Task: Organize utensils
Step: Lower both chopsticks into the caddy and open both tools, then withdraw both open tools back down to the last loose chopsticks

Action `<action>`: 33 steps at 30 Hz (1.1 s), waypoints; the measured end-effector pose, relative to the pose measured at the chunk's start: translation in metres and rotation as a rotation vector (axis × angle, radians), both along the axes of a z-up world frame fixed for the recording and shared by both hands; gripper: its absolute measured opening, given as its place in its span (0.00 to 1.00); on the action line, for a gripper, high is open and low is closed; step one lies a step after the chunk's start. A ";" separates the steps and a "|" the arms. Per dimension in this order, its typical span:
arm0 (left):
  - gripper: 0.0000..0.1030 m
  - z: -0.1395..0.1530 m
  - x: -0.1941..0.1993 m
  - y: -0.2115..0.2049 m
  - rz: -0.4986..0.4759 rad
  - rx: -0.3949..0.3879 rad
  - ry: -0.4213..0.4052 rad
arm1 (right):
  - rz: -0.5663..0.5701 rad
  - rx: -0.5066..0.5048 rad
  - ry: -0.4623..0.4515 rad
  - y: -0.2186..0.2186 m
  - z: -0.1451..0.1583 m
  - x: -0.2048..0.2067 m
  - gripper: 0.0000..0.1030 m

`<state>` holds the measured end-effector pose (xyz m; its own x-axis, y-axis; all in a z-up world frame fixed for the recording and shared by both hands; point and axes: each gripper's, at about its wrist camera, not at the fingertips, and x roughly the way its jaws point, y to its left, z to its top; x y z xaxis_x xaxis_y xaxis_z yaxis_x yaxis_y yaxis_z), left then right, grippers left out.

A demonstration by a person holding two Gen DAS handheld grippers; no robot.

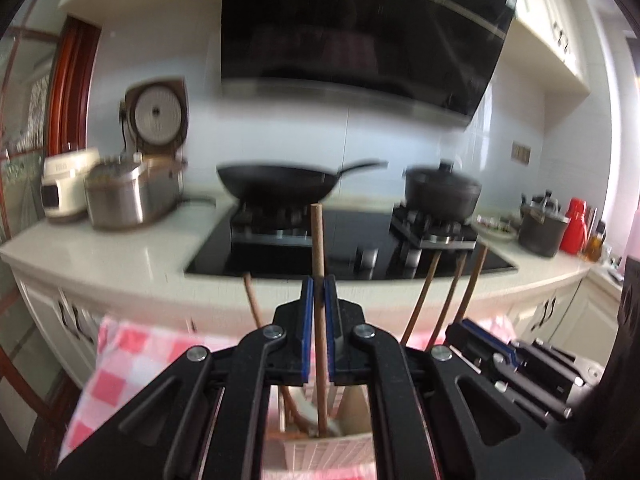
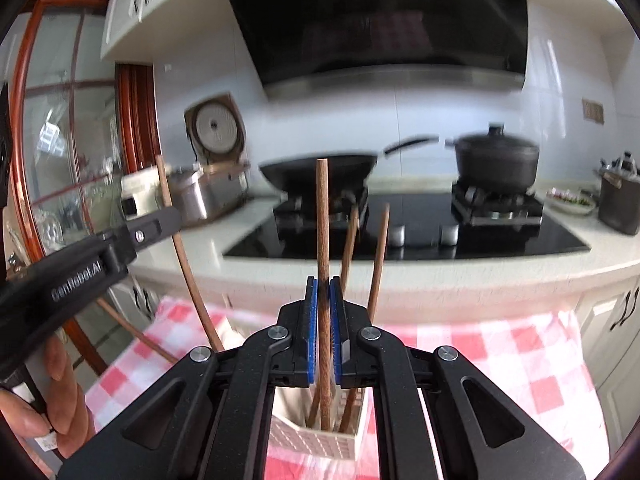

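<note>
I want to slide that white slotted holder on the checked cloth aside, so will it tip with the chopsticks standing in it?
Probably top-heavy: the white slotted holder looks small and light, while the wooden chopsticks lean out well above its rim. The pink checked cloth may bunch and drag it. Push low, slowly.

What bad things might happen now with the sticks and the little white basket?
1. Both the left gripper and the right gripper are shut on a chopstick whose lower end sits in the white holder. Pulling sideways might tip that holder over.
2. Other chopsticks lean loosely in it; a nudge might knock them onto the checked cloth.
3. The grippers are close together, so they might bump each other.
</note>
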<state>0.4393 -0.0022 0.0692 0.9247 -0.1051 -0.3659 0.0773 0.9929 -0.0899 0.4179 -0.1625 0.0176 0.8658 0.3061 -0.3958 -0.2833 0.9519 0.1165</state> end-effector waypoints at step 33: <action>0.94 -0.052 -0.158 0.051 0.172 0.087 -0.092 | -0.146 0.107 0.156 -0.061 -0.071 -0.109 0.48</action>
